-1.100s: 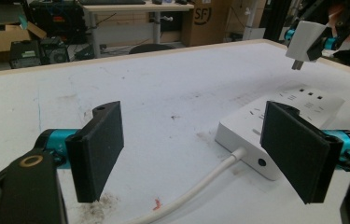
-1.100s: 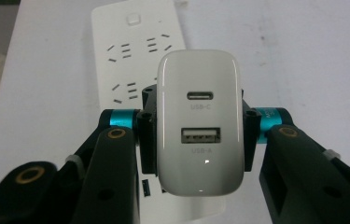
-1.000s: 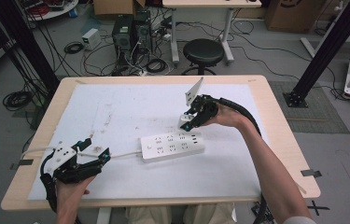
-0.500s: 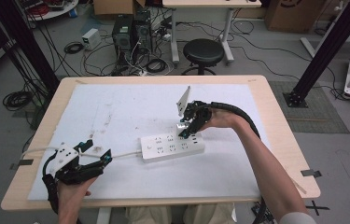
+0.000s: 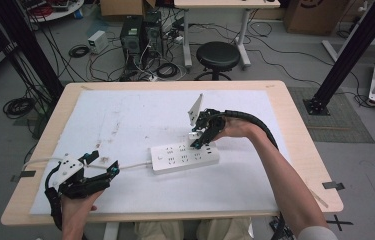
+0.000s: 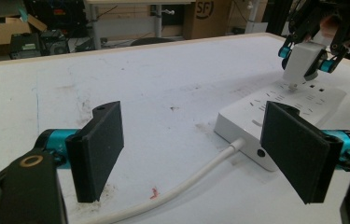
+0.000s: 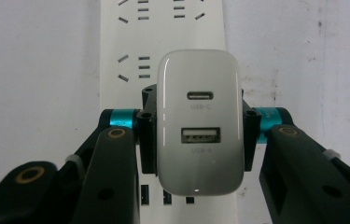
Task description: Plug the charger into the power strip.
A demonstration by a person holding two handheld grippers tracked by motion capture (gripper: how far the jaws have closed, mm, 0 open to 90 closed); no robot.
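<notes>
A white USB charger (image 7: 199, 122) is being gripped by the right claw (image 5: 201, 136), clenched on its two sides, directly above the white power strip (image 5: 185, 157) lying on the counter (image 5: 295, 130). Its prongs appear to be hanging just over a socket near the strip's far end from its cable (image 6: 182, 184), so the coming move is judged to be straight down. The left claw (image 5: 101, 167), released and empty, is being held beyond the strip's cable end, well apart.

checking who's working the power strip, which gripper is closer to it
Right. The right gripper is directly over the power strip, clamping a white charger above its sockets. The left gripper sits open at the strip's cord end, off to the side.
</notes>
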